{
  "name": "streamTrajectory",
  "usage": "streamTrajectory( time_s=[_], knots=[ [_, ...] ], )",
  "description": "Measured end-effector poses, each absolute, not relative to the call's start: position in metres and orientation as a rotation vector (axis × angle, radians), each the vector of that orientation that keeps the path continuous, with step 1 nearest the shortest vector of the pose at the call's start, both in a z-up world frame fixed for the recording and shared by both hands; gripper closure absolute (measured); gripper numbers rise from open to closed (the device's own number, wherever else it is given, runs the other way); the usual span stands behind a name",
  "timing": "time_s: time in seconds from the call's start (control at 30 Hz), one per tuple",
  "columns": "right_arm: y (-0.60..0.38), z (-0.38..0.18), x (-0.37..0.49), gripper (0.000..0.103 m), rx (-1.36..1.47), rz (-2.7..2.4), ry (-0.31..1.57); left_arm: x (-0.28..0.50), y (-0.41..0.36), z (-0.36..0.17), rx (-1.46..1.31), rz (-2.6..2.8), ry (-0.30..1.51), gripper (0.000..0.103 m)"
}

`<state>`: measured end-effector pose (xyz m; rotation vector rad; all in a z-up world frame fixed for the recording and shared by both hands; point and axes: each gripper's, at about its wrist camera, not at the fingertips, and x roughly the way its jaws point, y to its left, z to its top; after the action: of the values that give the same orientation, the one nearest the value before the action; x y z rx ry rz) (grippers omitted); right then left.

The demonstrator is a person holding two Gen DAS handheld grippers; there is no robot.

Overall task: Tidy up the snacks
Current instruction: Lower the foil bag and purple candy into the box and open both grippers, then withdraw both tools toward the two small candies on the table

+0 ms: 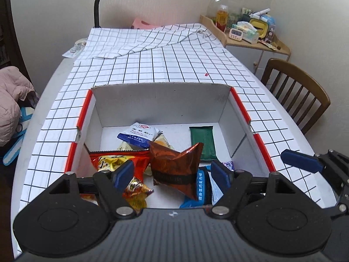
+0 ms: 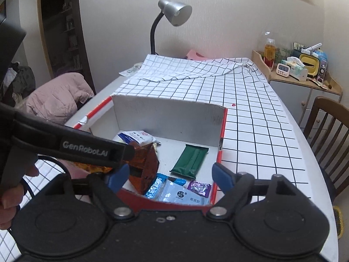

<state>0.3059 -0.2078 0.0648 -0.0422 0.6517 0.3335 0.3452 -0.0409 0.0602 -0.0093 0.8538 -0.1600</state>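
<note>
A white cardboard box with red edges (image 1: 161, 100) (image 2: 170, 115) stands open on the checked tablecloth and holds several snack packets. My left gripper (image 1: 172, 175) hangs open over the box's near side. A copper-brown foil packet (image 1: 174, 163) (image 2: 145, 170) stands between its blue pads (image 1: 124, 174), with a gap on each side. A green packet (image 1: 201, 143) (image 2: 189, 160) lies flat at the back right, a white and blue one (image 1: 139, 134) at the back. My right gripper (image 2: 170, 175) is open and empty above the box's near rim, over blue packets (image 2: 157, 185) and a purple candy (image 2: 199, 188).
A grey desk lamp (image 2: 174, 13) stands at the table's far end by a folded cloth (image 1: 152, 39). A wooden chair (image 1: 298, 91) is on the right, a cluttered side cabinet (image 1: 250, 32) behind it. A pink jacket (image 2: 54, 96) lies left. A hand (image 2: 11, 190) holds the left gripper.
</note>
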Motion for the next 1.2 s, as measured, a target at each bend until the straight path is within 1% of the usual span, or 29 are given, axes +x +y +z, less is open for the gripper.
streamTrajectory(
  time_s=[0.07,0.17,0.23,0.3,0.57,0.7,0.87,1.03,1.2],
  knots=[
    [-0.209,0.068,0.300,0.015,-0.042,0.339,0.643,0.336,-0.040,0.064,-0.013,-0.164,0.841,0.026],
    [-0.211,0.072,0.289,0.009,-0.041,0.345,0.631,0.323,-0.037,0.070,-0.019,-0.172,0.820,0.026],
    [-0.212,0.073,0.282,0.008,-0.042,0.352,0.623,0.314,-0.035,0.072,-0.029,-0.180,0.808,0.026],
    [-0.213,0.074,0.276,0.007,-0.042,0.358,0.619,0.306,-0.033,0.074,-0.037,-0.184,0.799,0.021],
    [-0.221,0.078,0.255,0.001,-0.011,0.399,0.602,0.273,-0.026,0.080,-0.048,-0.202,0.757,0.021],
    [-0.221,0.076,0.243,0.001,-0.019,0.425,0.602,0.256,-0.023,0.081,-0.040,-0.200,0.724,0.018],
    [-0.222,0.070,0.231,0.001,-0.012,0.458,0.619,0.240,-0.019,0.077,-0.059,-0.217,0.727,0.018],
    [-0.226,0.054,0.223,0.001,-0.034,0.476,0.648,0.229,-0.015,0.059,-0.101,-0.243,0.759,0.017],
    [-0.241,0.031,0.228,0.001,0.007,0.435,0.727,0.224,-0.014,0.030,-0.116,-0.235,0.827,0.017]
  ],
)
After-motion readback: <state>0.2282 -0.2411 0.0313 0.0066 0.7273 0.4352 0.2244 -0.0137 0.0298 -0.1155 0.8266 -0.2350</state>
